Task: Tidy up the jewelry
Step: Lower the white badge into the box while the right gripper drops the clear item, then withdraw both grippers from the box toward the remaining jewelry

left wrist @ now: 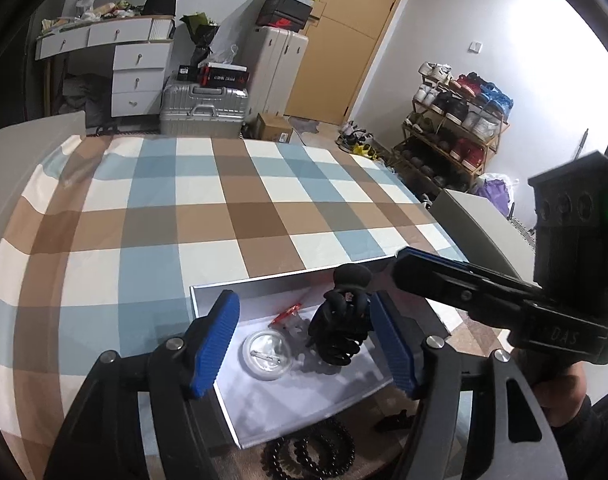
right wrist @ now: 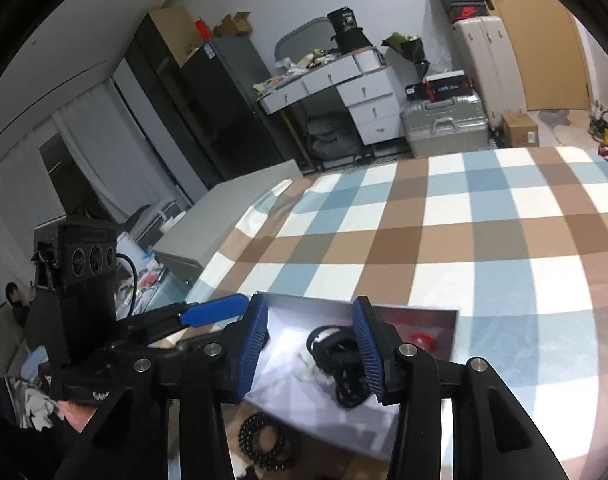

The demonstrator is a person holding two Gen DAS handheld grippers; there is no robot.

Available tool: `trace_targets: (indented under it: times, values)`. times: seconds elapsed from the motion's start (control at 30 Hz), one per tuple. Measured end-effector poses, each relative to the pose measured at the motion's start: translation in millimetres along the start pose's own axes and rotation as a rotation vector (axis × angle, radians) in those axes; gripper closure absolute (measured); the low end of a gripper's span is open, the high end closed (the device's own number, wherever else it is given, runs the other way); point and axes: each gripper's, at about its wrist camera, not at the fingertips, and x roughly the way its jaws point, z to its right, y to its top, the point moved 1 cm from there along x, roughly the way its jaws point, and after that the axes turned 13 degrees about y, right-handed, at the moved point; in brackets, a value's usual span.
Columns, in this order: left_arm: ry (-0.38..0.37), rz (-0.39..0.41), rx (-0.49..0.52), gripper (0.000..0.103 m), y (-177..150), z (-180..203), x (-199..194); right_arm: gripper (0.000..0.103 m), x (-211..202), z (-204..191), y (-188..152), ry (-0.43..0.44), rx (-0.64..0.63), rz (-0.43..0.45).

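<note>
A shallow white box [left wrist: 304,404] sits on the checked tablecloth. Inside it lie a pile of black hair ties and bead jewelry [left wrist: 339,332], a round clear case [left wrist: 267,355] and a small red item [left wrist: 284,316]. My left gripper [left wrist: 313,350] is open above the box, its blue pads either side of the pile. My right gripper [right wrist: 309,354] is open over the same box [right wrist: 288,396], the black pile [right wrist: 339,364] between its pads. A black bead bracelet [left wrist: 309,454] lies on the cloth in front of the box; it also shows in the right wrist view [right wrist: 266,446].
The right gripper's body [left wrist: 503,304] reaches in from the right over the box's far corner. The checked tablecloth [left wrist: 224,208] stretches far behind the box. Suitcases [left wrist: 204,106], a white desk, a door and a shoe rack [left wrist: 451,128] stand beyond the table.
</note>
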Motion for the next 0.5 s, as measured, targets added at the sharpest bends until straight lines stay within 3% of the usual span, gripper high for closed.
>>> trace_targets:
  times: [0.27,0.37,0.43,0.5]
  values:
    - [0.080,0.043,0.027,0.039,-6.9,5.6,-23.2,0.050,-33.2,-14.7,-8.0,-0.003,-0.011,0.062]
    - [0.110,0.056,0.037,0.039,-9.2,7.2,-30.5,0.041,-42.8,-19.5,-13.0,-0.001,-0.009,0.085]
    - [0.131,0.069,0.043,0.036,-11.4,8.1,-36.2,0.039,-47.7,-23.7,-16.4,0.000,-0.019,0.095]
    - [0.169,0.087,0.041,0.027,-13.7,8.1,-41.8,0.033,-53.0,-28.3,-20.1,-0.003,-0.029,0.107]
